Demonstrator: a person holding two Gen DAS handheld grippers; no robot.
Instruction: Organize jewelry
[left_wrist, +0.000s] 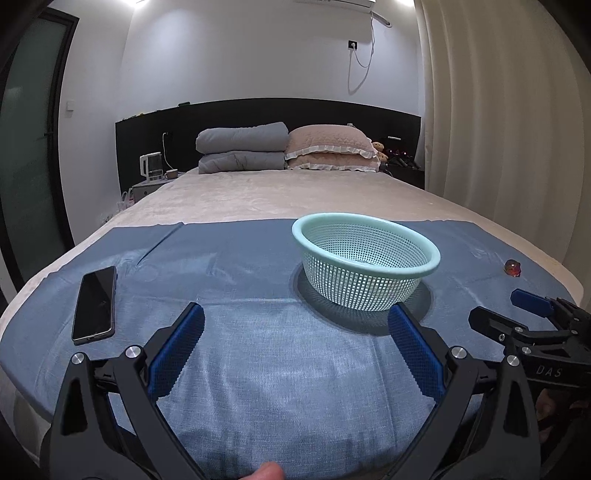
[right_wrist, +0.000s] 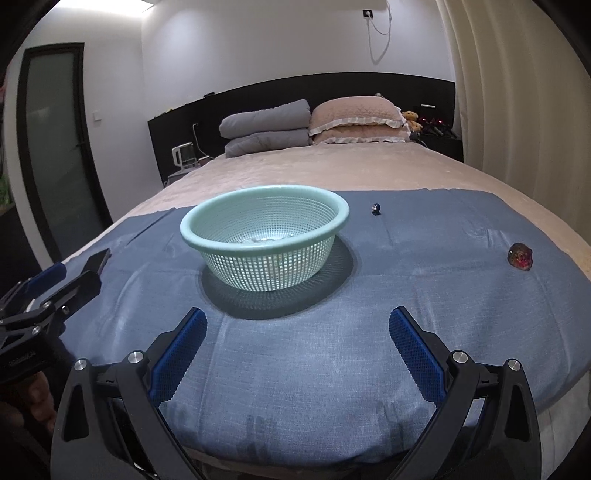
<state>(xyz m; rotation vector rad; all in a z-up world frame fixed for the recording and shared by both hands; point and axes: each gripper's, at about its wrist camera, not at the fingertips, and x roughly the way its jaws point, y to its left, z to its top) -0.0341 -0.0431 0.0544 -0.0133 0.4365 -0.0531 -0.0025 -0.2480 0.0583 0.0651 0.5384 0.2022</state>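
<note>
**Inspector:** State of the left gripper?

**Assistant:** Jaws wide apart, nothing between them. It hangs low over the blue cloth spread across the foot of the bed.

**Inspector:** And the right gripper?

**Assistant:** Same: jaws spread, holding nothing, above the cloth in front of the basket.

**Inspector:** Locate the jewelry.

**Assistant:** A red, faceted piece lies on the cloth near its right edge, well apart from the basket. A small dark bead-like piece sits on the cloth just beyond the basket's right rim. Through the mesh of the pale green basket something pale shows on its floor; I cannot tell what it is.

**Inspector:** The basket itself?

**Assistant:** Upright on the cloth, near the centre, between the two grippers' lines of sight.

**Inspector:** Other items?

**Assistant:** A dark phone lies face up on the cloth's left side, well apart from the basket. Folded grey quilts and pink pillows are stacked at the headboard.
</note>
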